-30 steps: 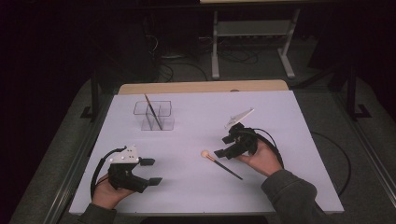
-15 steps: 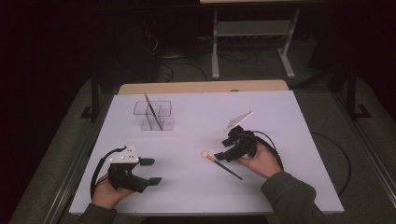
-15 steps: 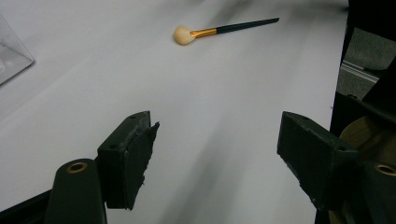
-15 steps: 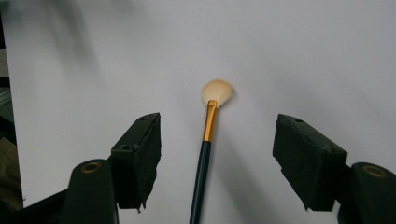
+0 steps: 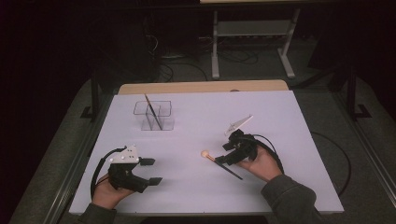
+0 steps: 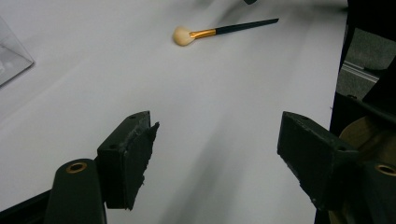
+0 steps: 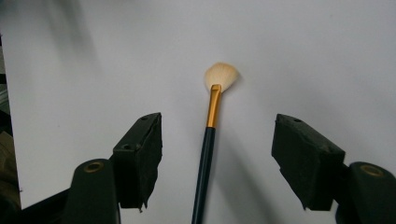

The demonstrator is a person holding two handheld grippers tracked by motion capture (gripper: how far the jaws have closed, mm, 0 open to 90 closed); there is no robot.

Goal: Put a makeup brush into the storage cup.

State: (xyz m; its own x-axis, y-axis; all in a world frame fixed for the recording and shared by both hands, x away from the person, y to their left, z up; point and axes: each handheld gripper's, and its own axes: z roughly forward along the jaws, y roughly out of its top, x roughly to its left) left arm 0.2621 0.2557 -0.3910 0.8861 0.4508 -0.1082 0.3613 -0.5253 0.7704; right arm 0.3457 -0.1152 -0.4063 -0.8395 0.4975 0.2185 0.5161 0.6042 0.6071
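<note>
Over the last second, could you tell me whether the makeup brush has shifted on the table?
No. The makeup brush lies in the same spot relative to the clear organizer, beneath the open right gripper.

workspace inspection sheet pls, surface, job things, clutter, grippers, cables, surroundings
surface: white table top, wooden strip along the far edge.
job's things: makeup brush lying flat, black handle, gold ferrule, pale bristles; it runs between the open jaws of the right gripper, not clamped.
clutter: clear organiser at far left with one dark stick leaning in it.
grippers: right gripper open over the brush handle; left gripper open near the front left, holding nothing.
cables: one black cable loops from each gripper; more cables lie on the floor beyond the table.
surroundings: dark room, light metal stand behind the table.
</note>
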